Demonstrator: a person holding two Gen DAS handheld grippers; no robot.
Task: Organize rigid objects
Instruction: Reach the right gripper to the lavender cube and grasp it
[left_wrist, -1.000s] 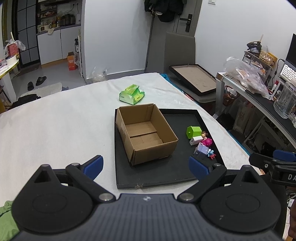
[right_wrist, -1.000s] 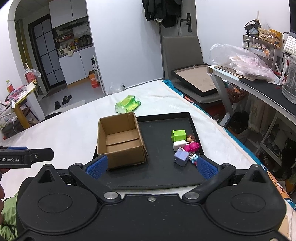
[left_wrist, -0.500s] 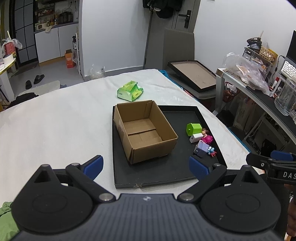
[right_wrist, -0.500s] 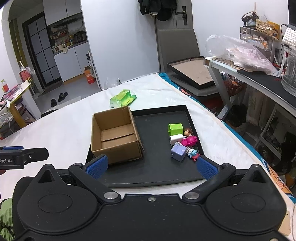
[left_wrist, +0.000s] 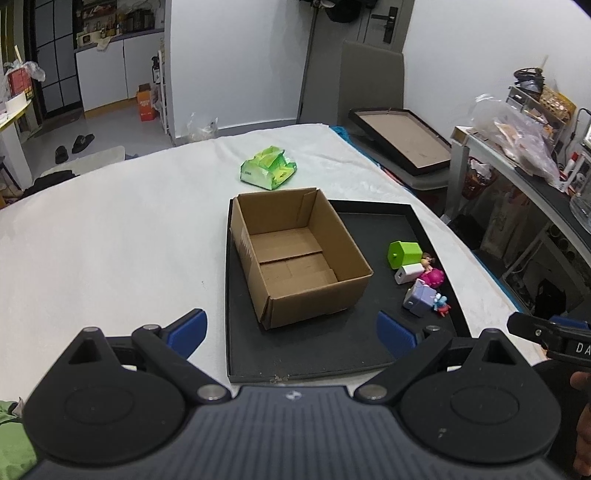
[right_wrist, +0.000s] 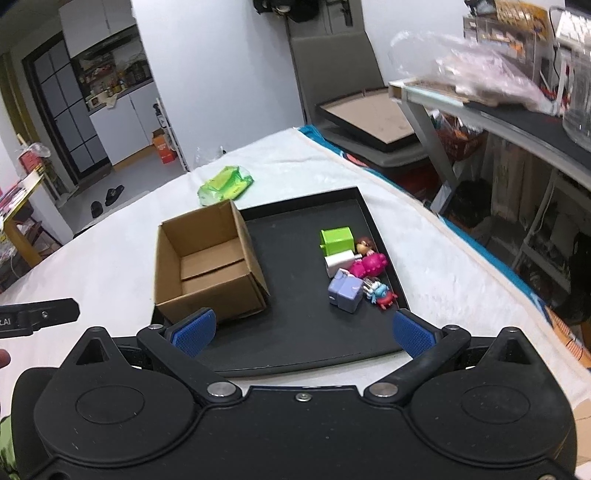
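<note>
Here, left of centre in the right wrist view, the open brown cardboard box (right_wrist: 207, 266) sits on the flat black tray (right_wrist: 295, 332); right of it cluster a green cube toy (right_wrist: 336, 240), a lilac block (right_wrist: 345, 290) and a pink doll (right_wrist: 369, 264). Both the left gripper (left_wrist: 290, 330) and right gripper (right_wrist: 301, 328) are spread, holding nothing. Partial lettering reads "t.AI" at the left edge.

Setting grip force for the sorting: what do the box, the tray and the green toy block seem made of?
Box: plain brown corrugated cardboard, matte, with visible folded flaps.
Tray: black and matte, thin raised rim; plastic or coated board, cannot tell.
Green toy block: likely hard moulded plastic, smooth with crisp edges.
</note>
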